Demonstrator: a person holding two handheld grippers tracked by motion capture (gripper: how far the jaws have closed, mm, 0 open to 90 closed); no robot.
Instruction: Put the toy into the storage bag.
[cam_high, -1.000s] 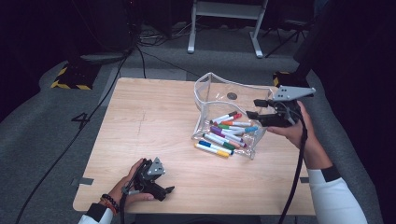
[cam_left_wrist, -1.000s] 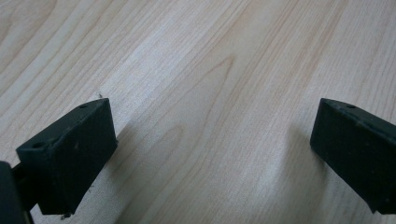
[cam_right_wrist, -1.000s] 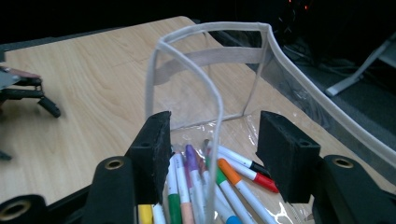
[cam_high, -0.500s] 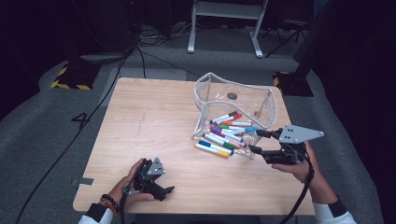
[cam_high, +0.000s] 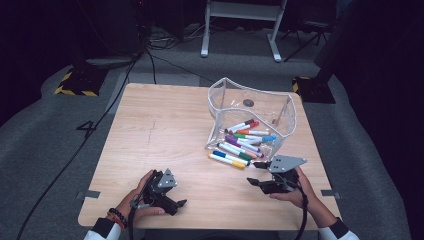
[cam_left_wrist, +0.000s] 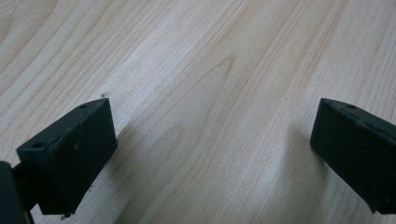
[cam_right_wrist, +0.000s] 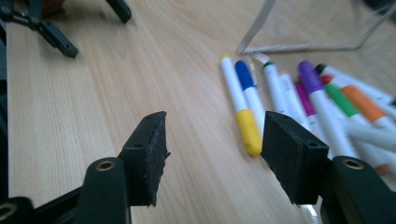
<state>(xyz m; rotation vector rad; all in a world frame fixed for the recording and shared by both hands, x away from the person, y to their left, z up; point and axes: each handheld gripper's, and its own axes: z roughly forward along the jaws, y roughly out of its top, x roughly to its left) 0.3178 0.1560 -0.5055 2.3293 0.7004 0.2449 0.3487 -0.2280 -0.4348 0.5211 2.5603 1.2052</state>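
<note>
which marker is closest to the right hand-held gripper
The yellow-capped marker, outermost of the row spilling from the clear pouch, lies just ahead of the right hand-held gripper; the blue-capped one is behind it.

The high view looks forward and down from above the person's edge of the table (cam_high: 165, 130), taking in the whole top and the floor beyond at twelve o'clock. The left gripper view sits very close over bare wood (cam_left_wrist: 210, 93), facing down. The right gripper view rides low, facing across the table; it shares with the high view the markers (cam_right_wrist: 247, 112) at its two o'clock.
</note>
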